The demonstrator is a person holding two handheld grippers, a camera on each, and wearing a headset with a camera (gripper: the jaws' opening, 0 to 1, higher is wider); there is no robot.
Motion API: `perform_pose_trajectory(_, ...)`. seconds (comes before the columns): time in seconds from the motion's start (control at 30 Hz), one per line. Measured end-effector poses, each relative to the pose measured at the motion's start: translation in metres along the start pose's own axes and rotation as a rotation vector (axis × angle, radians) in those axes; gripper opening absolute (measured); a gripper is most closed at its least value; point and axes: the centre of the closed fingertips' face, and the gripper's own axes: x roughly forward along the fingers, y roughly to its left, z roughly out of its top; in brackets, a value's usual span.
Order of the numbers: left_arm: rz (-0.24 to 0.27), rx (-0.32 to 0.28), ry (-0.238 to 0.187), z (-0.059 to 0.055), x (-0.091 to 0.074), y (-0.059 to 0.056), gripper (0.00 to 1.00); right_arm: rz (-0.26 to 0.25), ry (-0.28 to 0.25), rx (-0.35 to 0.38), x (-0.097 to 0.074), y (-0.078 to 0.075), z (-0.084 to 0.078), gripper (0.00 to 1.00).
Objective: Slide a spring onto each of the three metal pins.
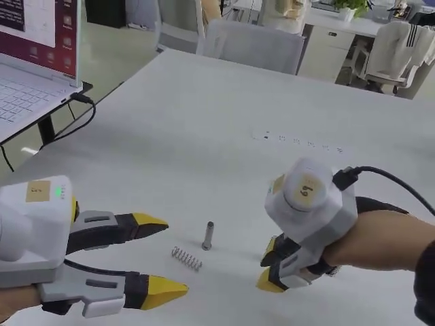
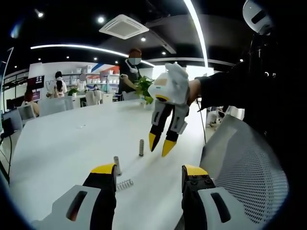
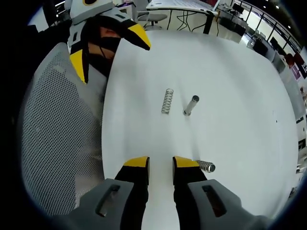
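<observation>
I count two grippers, the left gripper (image 2: pixel 148 169) and the right gripper (image 3: pixel 160 162). Ahead of the left gripper's jaws I see one bare metal pin (image 1: pixel 208 235) standing upright and one loose spring (image 1: pixel 186 258) lying flat just beside it. Next to the right gripper's jaw tip there is one more coiled piece (image 3: pixel 206 166). It looks like a second spring on a second pin, though it is too small in the fisheye for me to be sure. That makes two springs and one certain pin. Beyond the left gripper's outer side sits one laptop (image 1: pixel 27 68) with one cable (image 1: pixel 85 112).
</observation>
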Motion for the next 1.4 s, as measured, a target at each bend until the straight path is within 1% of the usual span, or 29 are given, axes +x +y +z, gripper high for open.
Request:
perform_pose_trajectory(0.23, 0.01, 0.0, -0.003, 0.0, -0.004, 0.001, 0.5, -0.016, -0.029, -0.012, 0.011, -0.004, 0.019, 0.17)
perform_pose_trajectory(0.33, 0.016, -0.003, -0.001, -0.002, -0.006, 0.001, 0.5, -0.016, -0.041, -0.019, 0.017, -0.003, 0.028, 0.17)
perform_pose_trajectory(0.53, 0.028, -0.008, 0.0, -0.004, -0.009, 0.004, 0.5, -0.018, -0.045, -0.032, 0.028, -0.003, 0.04, 0.17)
perform_pose_trajectory(0.73, 0.044, -0.018, 0.004, -0.008, -0.013, 0.007, 0.5, -0.028, -0.063, -0.031, 0.039, -0.006, 0.051, 0.17)
perform_pose_trajectory(0.9, 0.057, -0.018, 0.022, -0.015, -0.014, 0.009, 0.51, -0.024, -0.068, -0.013, 0.046, -0.006, 0.055, 0.17)
perform_pose_trajectory(1.07, 0.07, -0.021, 0.039, -0.02, -0.014, 0.012, 0.51, -0.038, -0.075, 0.008, 0.054, -0.01, 0.058, 0.16)
perform_pose_trajectory(1.13, 0.077, -0.022, 0.049, -0.023, -0.014, 0.014, 0.51, -0.035, -0.077, 0.024, 0.058, -0.011, 0.059, 0.16)
perform_pose_trajectory(1.2, 0.081, -0.021, 0.061, -0.026, -0.013, 0.015, 0.51, -0.031, -0.076, 0.037, 0.061, -0.011, 0.06, 0.16)
perform_pose_trajectory(1.4, 0.083, -0.027, 0.077, -0.033, -0.012, 0.019, 0.51, -0.031, -0.062, 0.039, 0.07, -0.01, 0.058, 0.16)
